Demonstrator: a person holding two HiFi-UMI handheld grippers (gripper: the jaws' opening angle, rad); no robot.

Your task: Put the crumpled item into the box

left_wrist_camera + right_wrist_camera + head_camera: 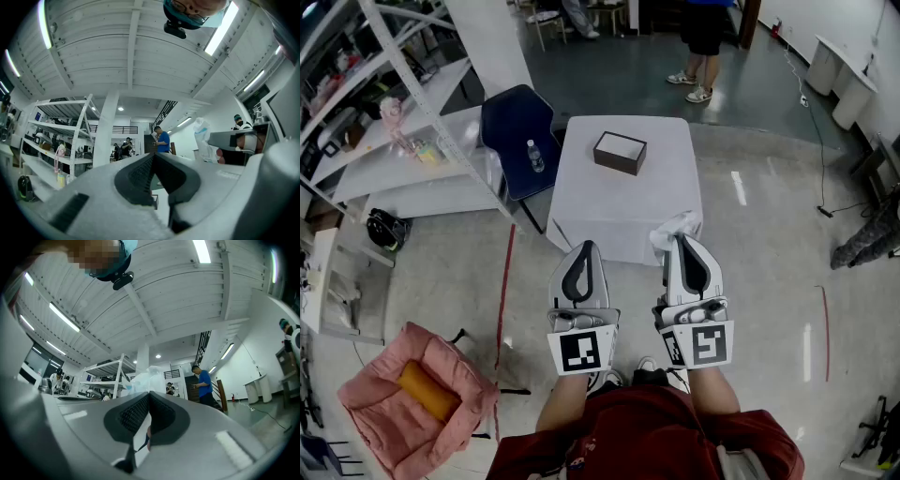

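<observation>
A dark box (620,152) with a pale inside sits on the far half of the white table (628,211). My right gripper (681,241) hovers over the table's near edge, shut on a crumpled white item (674,228) that sticks out past its tips. In the right gripper view that crumpled item (139,378) bulges just above the closed jaws of the right gripper (149,395). My left gripper (584,247) is alongside to the left, shut with nothing in it. From the left gripper (153,157), the crumpled item (202,135) shows to the right.
A blue chair (517,139) carrying a small bottle (533,156) stands at the table's left. White shelving (389,112) fills the left side. A pink seat (405,398) with an orange roll is at lower left. A person (704,47) stands beyond the table.
</observation>
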